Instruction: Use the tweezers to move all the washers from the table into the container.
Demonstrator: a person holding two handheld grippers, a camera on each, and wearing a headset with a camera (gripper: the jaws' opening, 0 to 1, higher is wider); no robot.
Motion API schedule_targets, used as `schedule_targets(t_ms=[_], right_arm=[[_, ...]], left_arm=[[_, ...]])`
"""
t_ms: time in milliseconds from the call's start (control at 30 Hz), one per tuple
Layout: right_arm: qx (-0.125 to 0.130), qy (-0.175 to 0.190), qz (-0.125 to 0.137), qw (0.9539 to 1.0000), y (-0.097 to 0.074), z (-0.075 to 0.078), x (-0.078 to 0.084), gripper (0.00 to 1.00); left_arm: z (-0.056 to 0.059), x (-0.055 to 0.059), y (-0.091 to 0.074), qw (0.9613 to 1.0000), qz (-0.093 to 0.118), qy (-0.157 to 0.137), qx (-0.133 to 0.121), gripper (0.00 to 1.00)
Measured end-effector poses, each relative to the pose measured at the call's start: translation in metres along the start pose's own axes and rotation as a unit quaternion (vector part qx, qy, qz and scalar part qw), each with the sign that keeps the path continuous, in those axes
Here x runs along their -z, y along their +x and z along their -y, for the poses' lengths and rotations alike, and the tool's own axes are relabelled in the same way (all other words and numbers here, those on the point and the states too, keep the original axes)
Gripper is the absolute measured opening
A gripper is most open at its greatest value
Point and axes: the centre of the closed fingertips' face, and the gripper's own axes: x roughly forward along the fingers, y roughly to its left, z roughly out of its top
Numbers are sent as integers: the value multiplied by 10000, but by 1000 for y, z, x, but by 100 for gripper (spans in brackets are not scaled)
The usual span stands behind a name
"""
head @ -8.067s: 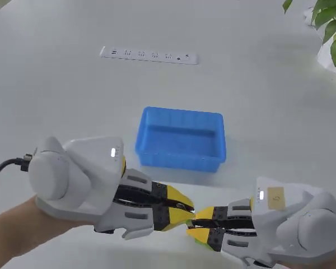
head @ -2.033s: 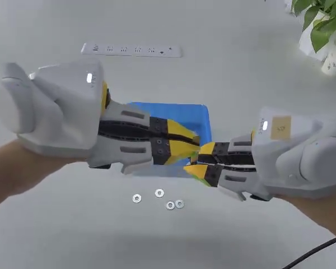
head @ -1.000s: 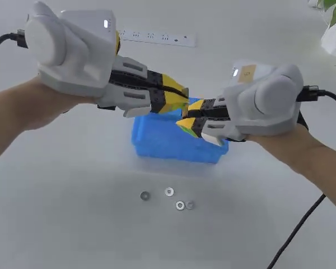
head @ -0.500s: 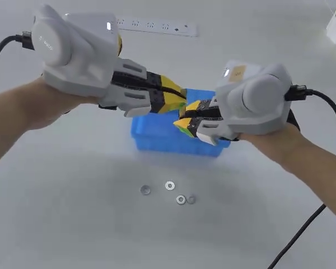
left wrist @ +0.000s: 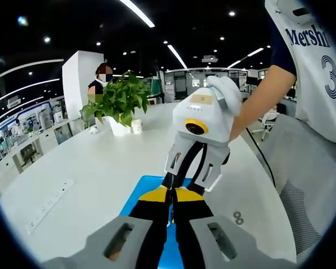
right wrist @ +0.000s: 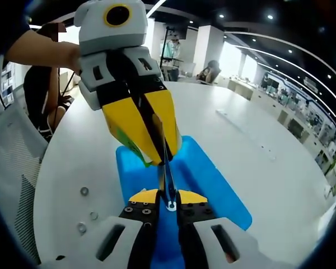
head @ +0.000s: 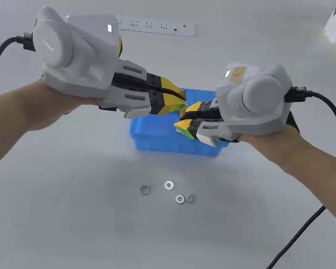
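We hold the tweezers (right wrist: 166,168) over the container (head: 159,143). The jaws of the left gripper (head: 179,98) and right gripper (head: 182,121) both pinch them. Four washers (head: 168,185) remain on the table (head: 73,224). Next, we judge, one gripper takes sole hold and lowers the tips.

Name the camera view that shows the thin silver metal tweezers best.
The right gripper view: the tweezers run from the shut jaws of the right gripper up into the yellow jaws of the left gripper. The left gripper view shows a thin sliver of them between its jaws; in the head view the meeting gripper tips hide them.
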Motion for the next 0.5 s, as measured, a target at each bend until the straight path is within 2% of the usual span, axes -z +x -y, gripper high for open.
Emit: schedule_targets(t_ms=[233,500], right_arm=[[62,47,50,10000,-3,1,-6,15],[129,-53,248,9996,-14,-2,-24,13]], left_arm=[[2,-3,-3,9999,-57,94,-47,5],[6,-22,-15,9996,8,251,-94,5]])
